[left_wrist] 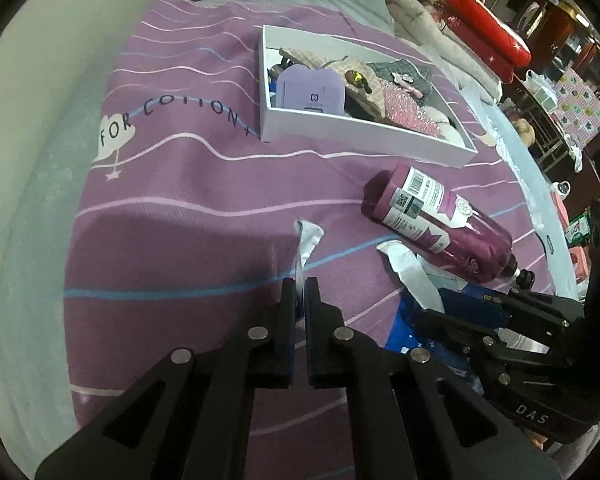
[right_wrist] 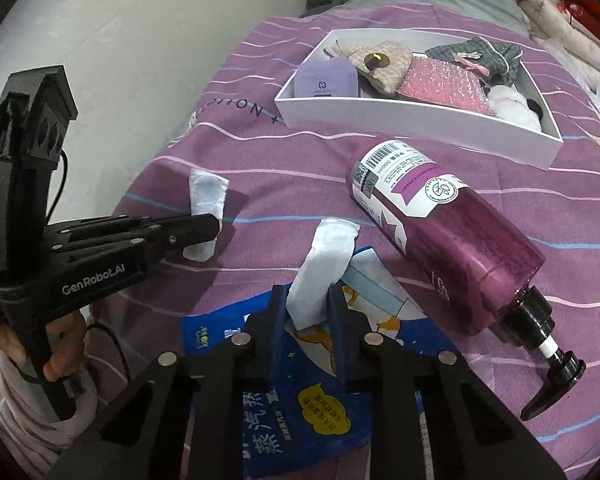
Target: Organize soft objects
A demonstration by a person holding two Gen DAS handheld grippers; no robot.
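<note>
My left gripper (left_wrist: 299,288) is shut on a white soft pad (left_wrist: 306,244), held edge-on above the purple bedspread; the right wrist view shows the same pad (right_wrist: 206,196) in the left gripper (right_wrist: 216,226). My right gripper (right_wrist: 307,300) is shut on a second white pad (right_wrist: 320,276) that sticks out of a blue packet (right_wrist: 300,396); this pad also shows in the left wrist view (left_wrist: 414,270). A white box (right_wrist: 420,136) farther back holds soft items.
A purple pump bottle (right_wrist: 448,240) lies on its side right of the blue packet, its nozzle toward me. The white box (left_wrist: 364,140) contains a lilac pack, plaid cloths, a pink bubble pouch and a fluffy white item. A wall runs along the left. Bedding is piled at the far right.
</note>
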